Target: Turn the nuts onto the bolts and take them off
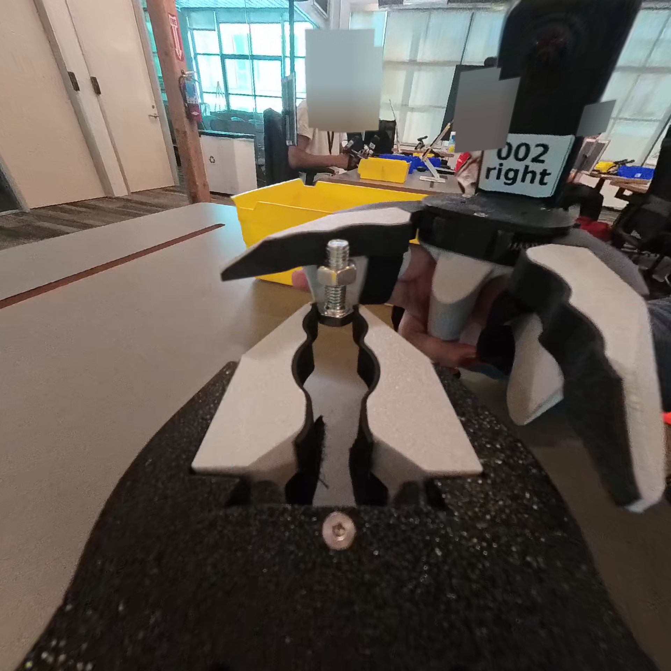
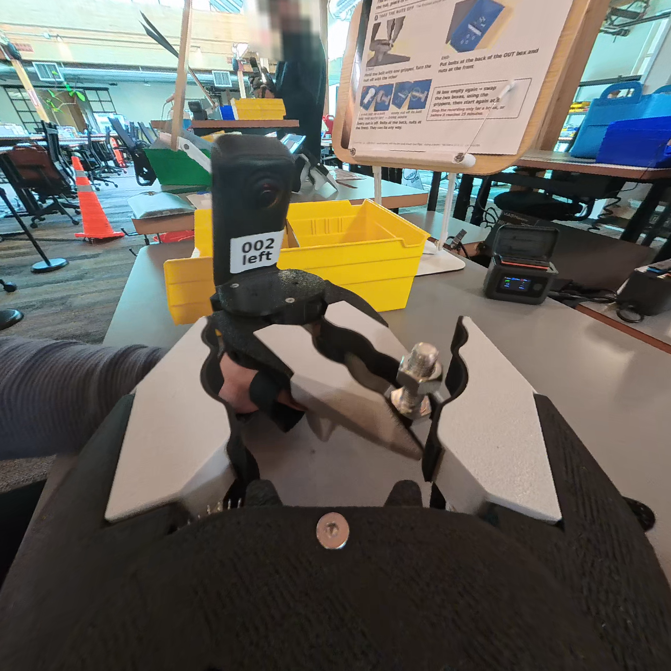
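A silver bolt [image 1: 337,250] stands upright with a hex nut [image 1: 336,277] partway down its thread. My left gripper [image 1: 334,312] is shut on the bolt's head at its fingertips. My right gripper [image 1: 432,390] comes in from the right, wide open around the bolt. In the right wrist view the bolt [image 2: 423,354] and nut [image 2: 417,374] sit close to the inner pad of the right-hand finger [image 2: 490,417]; the other finger is far off. My right gripper [image 2: 334,326] holds nothing. The left gripper [image 2: 406,410] crosses between its fingers, holding the bolt head.
A yellow divided bin [image 2: 345,254] stands on the grey table [image 1: 109,326] just behind the grippers. An instruction board on a stand [image 2: 435,72] and a small black device with a screen [image 2: 519,268] are at the back right. A person's sleeve [image 2: 54,392] is at the left.
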